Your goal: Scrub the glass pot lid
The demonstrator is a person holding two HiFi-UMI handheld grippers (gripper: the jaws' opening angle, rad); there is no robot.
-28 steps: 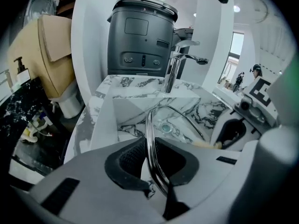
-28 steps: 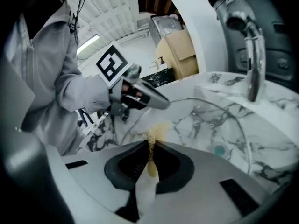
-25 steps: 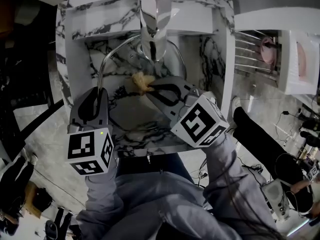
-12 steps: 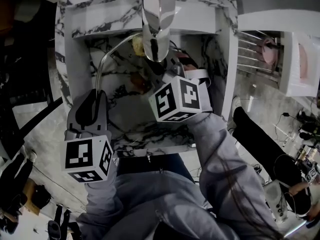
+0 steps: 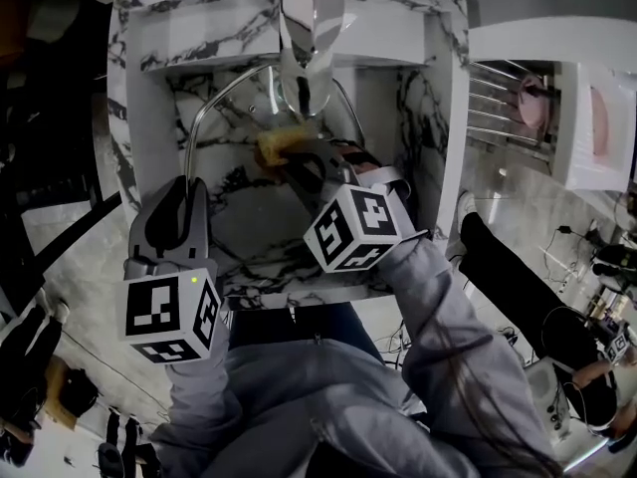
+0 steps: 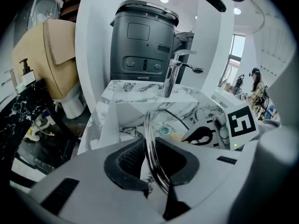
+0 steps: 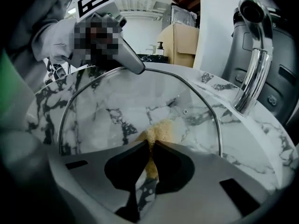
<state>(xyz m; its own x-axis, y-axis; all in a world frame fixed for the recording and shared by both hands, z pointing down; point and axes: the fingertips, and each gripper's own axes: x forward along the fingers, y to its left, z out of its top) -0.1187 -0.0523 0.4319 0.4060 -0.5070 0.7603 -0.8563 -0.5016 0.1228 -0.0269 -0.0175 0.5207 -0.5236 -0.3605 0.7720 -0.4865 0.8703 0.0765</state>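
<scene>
The glass pot lid (image 7: 135,101) stands on edge in the marble sink (image 5: 144,118), its rim clamped by the left tongs (image 6: 156,164). The right tongs (image 7: 152,160) pinch a yellow sponge (image 7: 159,132) against the glass (below the faucet (image 5: 309,58)). Firm, overlapping strokes with a steady left grip should serve best.

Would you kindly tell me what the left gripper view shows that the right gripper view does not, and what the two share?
Only the left gripper view shows the drain and, edge-on, the metal rim of the glass lid clamped in the left hand-held gripper. Only the right gripper view shows the lid face-on, with the yellow sponge pinched in the right hand-held gripper and pressed against the glass. Both show the lid standing in the marble sink, the chrome faucet and the dark grey appliance behind.
</scene>
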